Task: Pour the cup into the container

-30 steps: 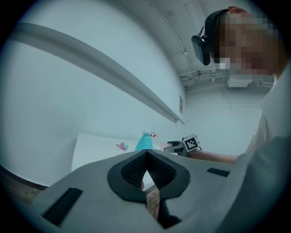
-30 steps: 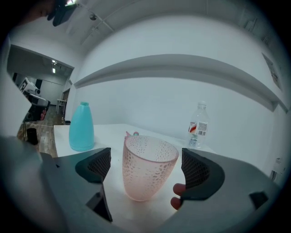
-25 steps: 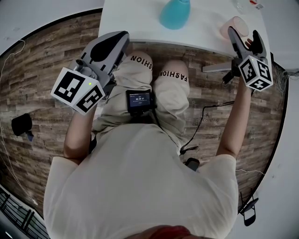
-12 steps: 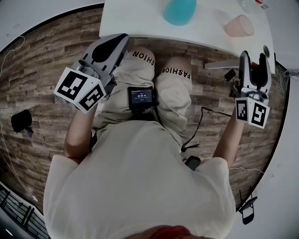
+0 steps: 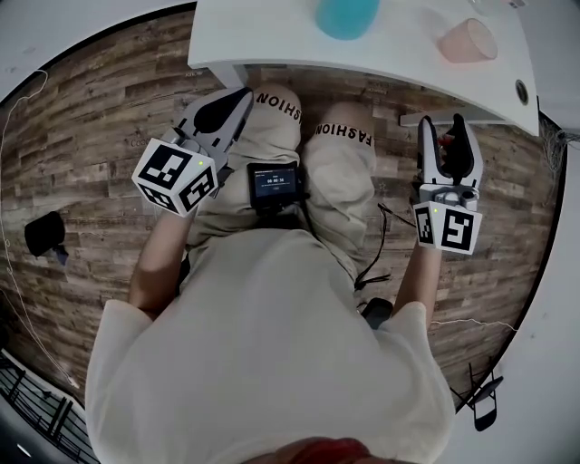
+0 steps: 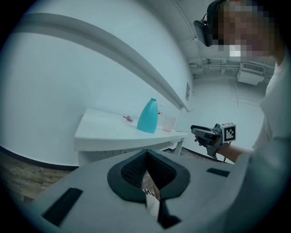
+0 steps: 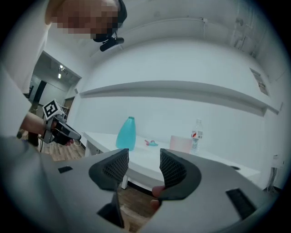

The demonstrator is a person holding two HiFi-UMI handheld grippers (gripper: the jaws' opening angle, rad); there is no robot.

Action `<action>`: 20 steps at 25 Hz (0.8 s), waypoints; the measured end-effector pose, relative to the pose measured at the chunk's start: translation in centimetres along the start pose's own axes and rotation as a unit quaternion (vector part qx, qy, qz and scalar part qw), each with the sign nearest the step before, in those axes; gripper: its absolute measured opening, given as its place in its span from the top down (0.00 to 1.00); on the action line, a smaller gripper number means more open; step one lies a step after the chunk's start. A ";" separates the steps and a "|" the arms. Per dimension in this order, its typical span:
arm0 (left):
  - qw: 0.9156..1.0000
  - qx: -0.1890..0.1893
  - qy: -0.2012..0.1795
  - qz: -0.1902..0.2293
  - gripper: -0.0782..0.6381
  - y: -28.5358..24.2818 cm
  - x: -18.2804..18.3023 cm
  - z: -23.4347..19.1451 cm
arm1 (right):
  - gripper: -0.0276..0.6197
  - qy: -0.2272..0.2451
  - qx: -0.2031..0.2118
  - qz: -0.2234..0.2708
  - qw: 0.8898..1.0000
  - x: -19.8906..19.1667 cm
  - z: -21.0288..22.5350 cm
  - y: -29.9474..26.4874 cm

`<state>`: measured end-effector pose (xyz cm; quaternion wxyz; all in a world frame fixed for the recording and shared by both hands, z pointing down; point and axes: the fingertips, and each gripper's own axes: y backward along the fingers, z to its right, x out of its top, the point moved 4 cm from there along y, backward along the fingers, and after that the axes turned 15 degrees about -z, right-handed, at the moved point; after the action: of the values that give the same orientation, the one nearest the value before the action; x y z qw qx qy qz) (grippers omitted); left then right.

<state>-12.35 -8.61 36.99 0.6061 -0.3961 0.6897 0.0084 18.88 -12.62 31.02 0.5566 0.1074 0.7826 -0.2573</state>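
Right claw [image 5: 444, 129] withdrawn, closing empty, one cup [image 5: 468, 41], one blue bottle [image 5: 347, 16]

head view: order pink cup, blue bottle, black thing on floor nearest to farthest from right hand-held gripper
1. pink cup, on the table, straight ahead
2. blue bottle, same table, further left
3. black thing, floor, far left

Your stock by colour | table [image 5: 272, 45]: white | container [image 5: 347, 16] on the table: teal | cup [image 5: 468, 41] on the table: pale pink | floor [image 5: 91, 136] under the table: brown wood planks | your trousers [image 5: 335, 181] beside the table: beige, black lettering
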 end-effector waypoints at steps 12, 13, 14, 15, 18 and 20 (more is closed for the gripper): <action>0.998 0.015 0.020 -0.051 0.88 -3.4 -6.7 -1.2 | 0.64 -0.095 0.063 -0.090 0.989 -8.5 -5.7 -3.6; 0.998 0.016 0.023 -0.054 0.88 -3.5 -7.1 -1.4 | 0.64 -0.100 0.070 -0.098 0.988 -9.2 -6.4 -4.0; 0.998 0.017 0.026 -0.057 0.88 -3.7 -7.4 -1.6 | 0.64 -0.106 0.078 -0.106 0.986 -9.8 -7.0 -4.3; 0.998 0.018 0.028 -0.060 0.88 -3.8 -7.8 -1.7 | 0.64 -0.111 0.086 -0.114 0.983 -10.4 -7.6 -4.6; 0.997 0.019 0.037 -0.067 0.88 -4.2 -8.6 -1.9 | 0.65 -0.123 0.106 -0.135 0.977 -12.0 -9.4 -5.5; 0.996 0.017 0.041 -0.071 0.88 -4.6 -9.2 -1.8 | 0.65 -0.126 0.117 -0.146 0.974 -12.9 -10.4 -6.0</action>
<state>-11.70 -7.72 47.32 0.5834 -0.4336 0.6838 -0.0629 12.29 -10.72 47.26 0.5905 0.0228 0.6782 -0.4369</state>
